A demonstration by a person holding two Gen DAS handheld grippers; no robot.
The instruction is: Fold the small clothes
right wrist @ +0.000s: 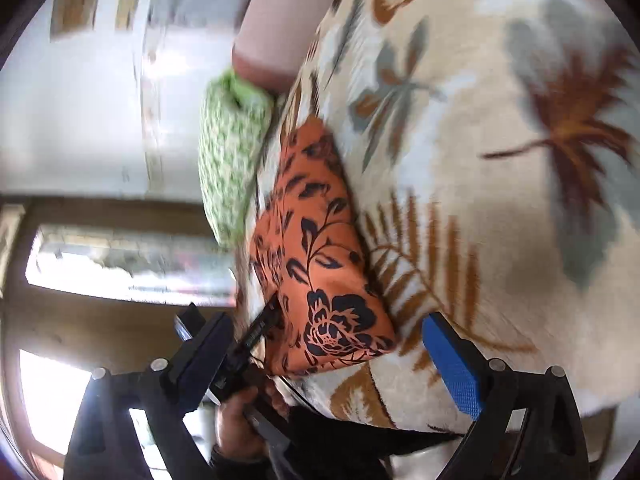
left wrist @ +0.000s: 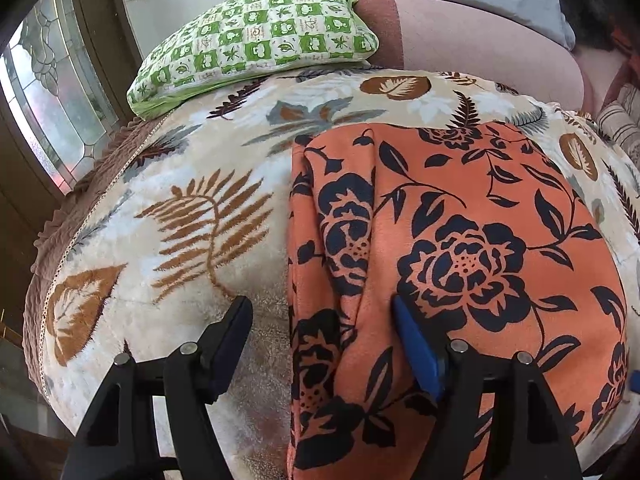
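Left gripper (left wrist: 320,320) wide, straddling orange floral garment (left wrist: 460,240) edge; right gripper (right wrist: 328,344) wide, empty. Risk: plush blanket (left wrist: 180,220) pinched too, fold drags.

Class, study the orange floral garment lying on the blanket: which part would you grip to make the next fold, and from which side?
Grip the orange garment at its layered left edge, where the left gripper already straddles it, open. Come from above: it lies flat on the soft blanket, so only an edge offers a pinchable fold.
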